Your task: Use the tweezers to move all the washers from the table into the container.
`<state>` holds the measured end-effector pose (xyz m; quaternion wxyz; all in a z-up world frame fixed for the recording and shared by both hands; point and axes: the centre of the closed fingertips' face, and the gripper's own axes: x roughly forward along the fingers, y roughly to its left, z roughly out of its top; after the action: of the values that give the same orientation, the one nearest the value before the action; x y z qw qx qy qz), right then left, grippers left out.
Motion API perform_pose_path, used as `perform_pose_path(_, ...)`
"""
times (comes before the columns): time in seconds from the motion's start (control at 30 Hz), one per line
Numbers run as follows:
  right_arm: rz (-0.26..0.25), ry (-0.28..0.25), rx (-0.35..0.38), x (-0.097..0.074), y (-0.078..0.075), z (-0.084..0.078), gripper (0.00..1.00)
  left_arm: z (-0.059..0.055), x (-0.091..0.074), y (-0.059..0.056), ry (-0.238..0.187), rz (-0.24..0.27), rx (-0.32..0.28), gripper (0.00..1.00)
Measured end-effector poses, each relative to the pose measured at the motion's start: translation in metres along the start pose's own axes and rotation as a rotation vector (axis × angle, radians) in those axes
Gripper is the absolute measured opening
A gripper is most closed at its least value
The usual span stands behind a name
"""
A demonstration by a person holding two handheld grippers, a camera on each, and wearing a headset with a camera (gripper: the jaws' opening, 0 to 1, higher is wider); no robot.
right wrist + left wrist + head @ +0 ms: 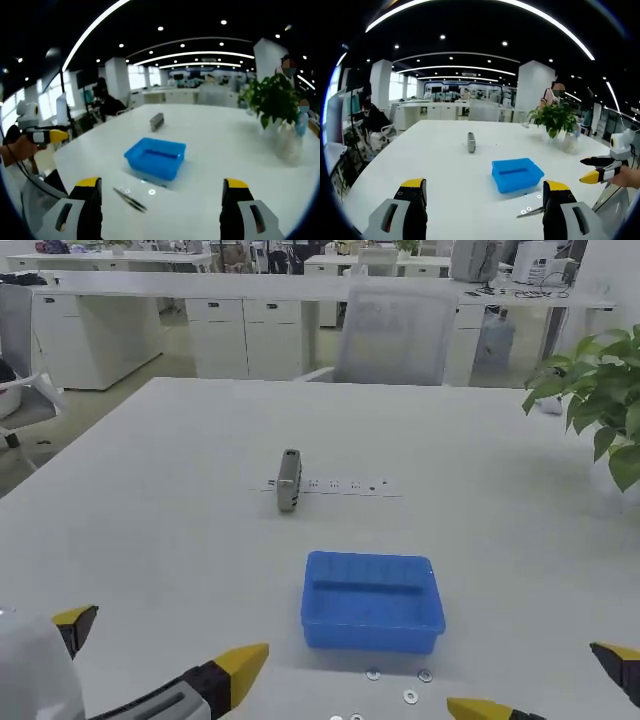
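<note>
**Both tongs spread and empty, tweezers lying among the washers**

The left gripper and the right gripper hang low over the near edge of the white table. Each has its yellow-tipped jaws spread wide with nothing between them. They flank the work, probably so that either one can drop onto the tool first.

The slim metal tweezers lie flat on the table, just in front of the blue rectangular plastic container. The container stands open-topped right behind the scatter, which would keep each carry short. Its inside looks bare blue in the head view.

The small silver ring washers are the task's things, and all of them seen here are on the table. They are tiny, thin and shiny, lying flat and singly, apart from one another, between the container's front wall and the table's near edge. Lying this flat, they will likely need a tweezer tip worked under an edge.
</note>
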<state>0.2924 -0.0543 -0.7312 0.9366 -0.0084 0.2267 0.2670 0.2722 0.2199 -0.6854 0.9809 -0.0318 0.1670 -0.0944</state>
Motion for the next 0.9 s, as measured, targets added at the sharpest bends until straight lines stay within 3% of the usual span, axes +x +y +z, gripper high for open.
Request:
perform_pose_path(0.23, 0.010, 0.008, -0.005, 0.002, 0.002, -0.001, 0.99, -0.002, 0.001, -0.005, 0.014, -0.020, 0.016, 0.99)
perform_pose_path(0.43, 0.014, 0.026, -0.003, 0.004, 0.002, -0.005, 0.99, -0.010, 0.006, -0.013, 0.055, -0.044, 0.048, 0.99)
perform_pose_path(0.6, 0.019, 0.046, -0.010, 0.008, 0.005, -0.010, 0.99, -0.015, 0.013, -0.022, 0.072, -0.084, 0.043, 0.99)
perform_pose_path(0.9, 0.021, 0.075, -0.003, 0.011, 0.008, -0.018, 0.99, -0.029, 0.028, -0.033, 0.144, -0.163, 0.079, 0.92)
